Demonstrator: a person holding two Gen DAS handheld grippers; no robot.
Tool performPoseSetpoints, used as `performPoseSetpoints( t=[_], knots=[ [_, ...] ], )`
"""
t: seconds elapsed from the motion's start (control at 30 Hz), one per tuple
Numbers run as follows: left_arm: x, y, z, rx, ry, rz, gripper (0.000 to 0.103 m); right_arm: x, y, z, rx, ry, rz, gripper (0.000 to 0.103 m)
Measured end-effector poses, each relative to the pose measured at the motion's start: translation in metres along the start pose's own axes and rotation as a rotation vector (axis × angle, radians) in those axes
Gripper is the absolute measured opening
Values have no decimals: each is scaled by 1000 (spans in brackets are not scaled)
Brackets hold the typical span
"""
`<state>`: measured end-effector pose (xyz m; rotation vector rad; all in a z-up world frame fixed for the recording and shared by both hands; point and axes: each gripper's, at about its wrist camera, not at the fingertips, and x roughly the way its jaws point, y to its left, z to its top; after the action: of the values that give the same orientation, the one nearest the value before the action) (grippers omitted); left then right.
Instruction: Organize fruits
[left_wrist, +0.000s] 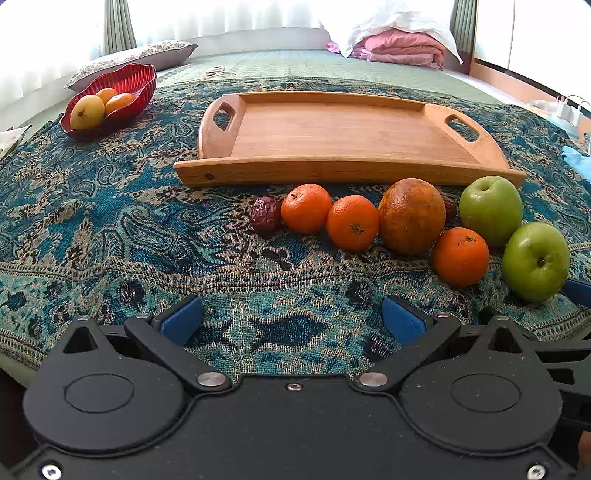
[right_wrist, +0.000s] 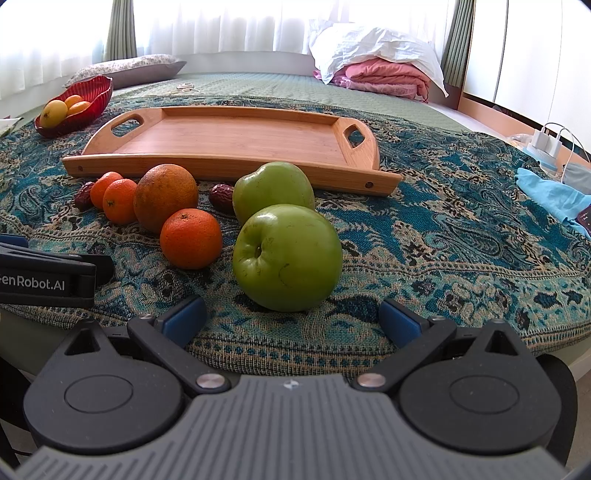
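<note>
An empty wooden tray (left_wrist: 332, 129) (right_wrist: 229, 136) lies on the patterned blue cloth. In front of it sits a row of fruit: a red date (left_wrist: 265, 214), three small oranges (left_wrist: 306, 208) (left_wrist: 352, 222) (left_wrist: 460, 256), a large brownish orange (left_wrist: 411, 216) (right_wrist: 165, 197), and two green apples (left_wrist: 490, 209) (left_wrist: 535, 261). My left gripper (left_wrist: 293, 319) is open and empty, short of the row. My right gripper (right_wrist: 291, 317) is open, just in front of the near green apple (right_wrist: 287, 257), not touching it. A second date (right_wrist: 221, 196) lies behind the fruit.
A red bowl (left_wrist: 122, 92) (right_wrist: 79, 101) with yellow and orange fruit stands at the far left. A light blue cloth (right_wrist: 554, 199) and a white charger (right_wrist: 546, 142) lie at the right. Pillows and folded bedding (right_wrist: 380, 74) are at the back. The left gripper's body (right_wrist: 48, 273) shows at the left edge.
</note>
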<state>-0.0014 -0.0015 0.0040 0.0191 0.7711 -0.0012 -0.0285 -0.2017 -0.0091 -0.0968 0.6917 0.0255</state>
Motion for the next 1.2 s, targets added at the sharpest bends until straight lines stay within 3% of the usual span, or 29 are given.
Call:
performPoseSetpoints(
  t=[0.93, 1.2],
  knots=[
    [0, 0, 0, 1, -2, 0, 103, -3, -1, 1, 1, -8, 2, 103],
    [-1, 4, -6, 31, -60, -28, 103, -3, -6, -3, 8, -58, -7, 103]
  ],
)
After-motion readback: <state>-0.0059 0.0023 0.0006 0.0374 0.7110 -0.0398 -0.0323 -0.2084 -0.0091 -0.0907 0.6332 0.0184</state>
